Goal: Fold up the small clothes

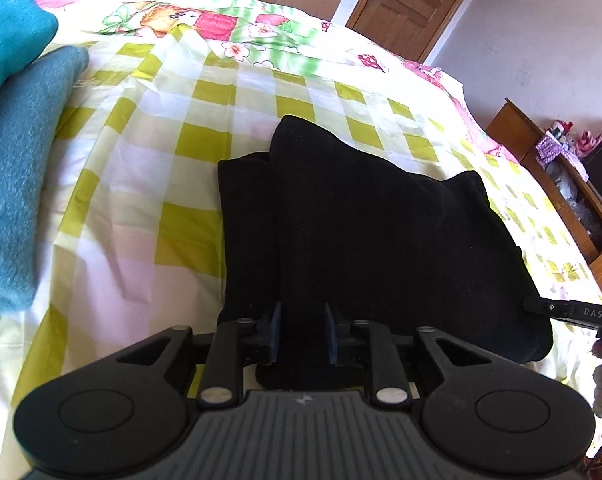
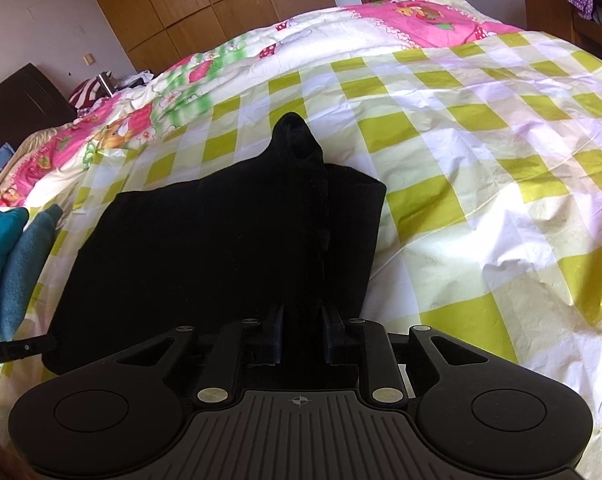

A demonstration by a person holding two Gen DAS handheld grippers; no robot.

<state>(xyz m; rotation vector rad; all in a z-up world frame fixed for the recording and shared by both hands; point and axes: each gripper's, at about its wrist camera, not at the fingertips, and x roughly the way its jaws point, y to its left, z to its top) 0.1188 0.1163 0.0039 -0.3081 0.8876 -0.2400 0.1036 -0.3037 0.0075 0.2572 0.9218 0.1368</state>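
A black cloth (image 1: 373, 232) lies on the bed (image 1: 149, 184), on the yellow and white checked sheet (image 2: 481, 168). The left gripper (image 1: 303, 334) pinches one near edge of the cloth, and a bunched fold of black sits tight between its fingers. The right gripper (image 2: 301, 334) pinches the other near edge the same way. The cloth rises in a ridge from each grip. Two blue towels (image 1: 17, 152) lie on the bed just left of the cloth.
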